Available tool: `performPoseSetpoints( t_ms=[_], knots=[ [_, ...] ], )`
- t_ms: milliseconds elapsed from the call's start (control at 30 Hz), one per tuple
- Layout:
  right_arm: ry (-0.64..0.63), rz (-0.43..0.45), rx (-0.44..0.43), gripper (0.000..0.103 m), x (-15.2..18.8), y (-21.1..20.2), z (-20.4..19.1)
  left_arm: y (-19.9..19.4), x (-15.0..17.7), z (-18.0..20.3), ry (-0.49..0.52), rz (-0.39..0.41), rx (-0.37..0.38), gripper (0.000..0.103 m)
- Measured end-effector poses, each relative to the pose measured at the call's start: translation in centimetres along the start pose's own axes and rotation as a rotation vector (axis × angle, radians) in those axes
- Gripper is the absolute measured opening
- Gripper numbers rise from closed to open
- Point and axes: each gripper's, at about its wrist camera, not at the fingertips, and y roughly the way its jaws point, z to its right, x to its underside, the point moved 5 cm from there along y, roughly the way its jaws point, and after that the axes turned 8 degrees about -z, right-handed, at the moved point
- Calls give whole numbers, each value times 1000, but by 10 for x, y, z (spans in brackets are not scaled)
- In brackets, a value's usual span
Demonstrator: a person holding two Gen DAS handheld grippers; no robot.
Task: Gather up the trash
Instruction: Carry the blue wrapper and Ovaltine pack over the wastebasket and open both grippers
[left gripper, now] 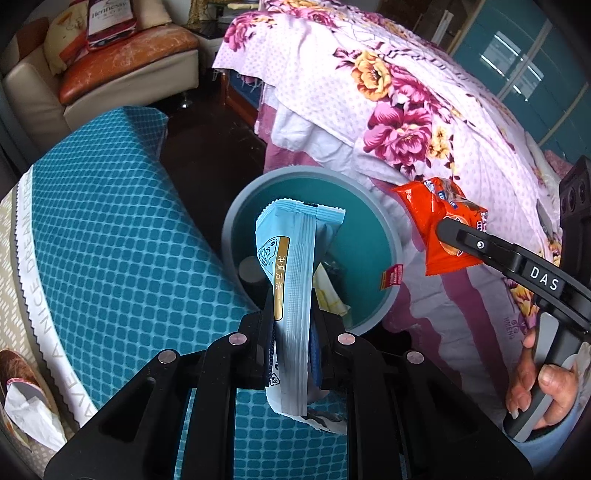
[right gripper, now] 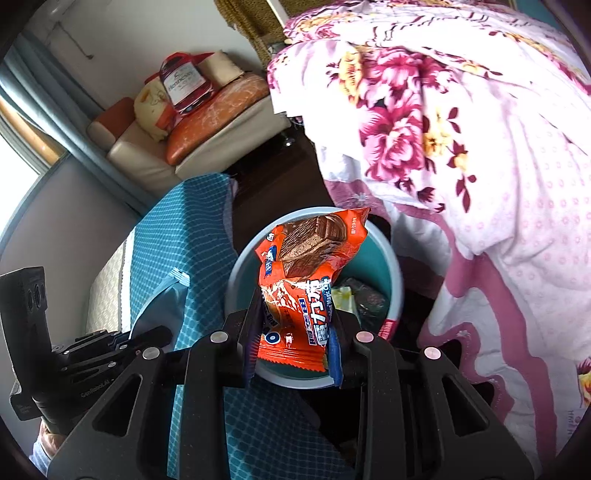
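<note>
Beside the bin stands the bed (left gripper: 424,122), its pink floral cover hanging down at the right of both views. On the other side a teal checked cushion (left gripper: 110,229) with a white lettered band fills the left of the left wrist view, and a cream and orange sofa (left gripper: 122,70) sits further back with a red bag (left gripper: 110,22) on it. A slipper (left gripper: 18,373) with a crumpled tissue (left gripper: 29,413) in it lies at the lower left edge.

The bin (left gripper: 384,218), grey outside and teal inside, stands on the dark floor between cushion and bed; some rubbish lies at its bottom, too dim to name.

The left tool (left gripper: 291,332) is clamped on a pale blue sachet (left gripper: 291,251), which stands upright and shows in front of the bin's mouth. The right tool (right gripper: 295,332) is clamped on an orange snack packet (right gripper: 306,273), printed with a chocolate bar; in its own view the packet is seen against the bin's opening, while from the left wrist view it shows at the bin's right rim, against the bed cover. A hand (left gripper: 543,387) grips the right tool's handle at lower right.
</note>
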Motion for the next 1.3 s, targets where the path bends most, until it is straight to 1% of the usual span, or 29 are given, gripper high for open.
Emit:
performPoseSetpoints(
  t_ms=[233, 567, 667, 700, 733, 767, 800, 833, 967, 1033, 1300],
  knots=[
    [8, -4, 18, 28, -3, 1, 9, 19, -9, 8, -5, -25, 28, 16],
    [14, -5, 40, 28, -7, 5, 10, 40, -20, 19, 2, -49, 62, 17],
    [13, -6, 48, 29, -8, 5, 9, 43, -22, 22, 1, -45, 62, 27],
    [14, -6, 49, 29, -8, 6, 9, 43, -22, 22, -2, -47, 68, 39],
    [14, -7, 52, 29, -8, 6, 9, 44, -22, 22, -6, -49, 70, 58],
    [13, -9, 53, 29, -9, 6, 9, 43, -21, 21, -9, -43, 66, 67],
    [14, -9, 54, 29, -9, 6, 9, 40, -21, 19, -12, -27, 55, 79],
    [13, -10, 55, 29, -9, 7, 8, 37, -20, 17, -17, -11, 45, 83],
    [9, -16, 59, 29, -10, 9, 6, 31, -14, 8, -42, -7, 52, 85],
    [5, -20, 59, 29, -9, 11, 4, 28, -8, 3, -55, -5, 50, 89],
    [-12, -39, 66, 29, -8, 18, -6, 19, 5, -12, -84, 6, 31, 90]
  ],
)
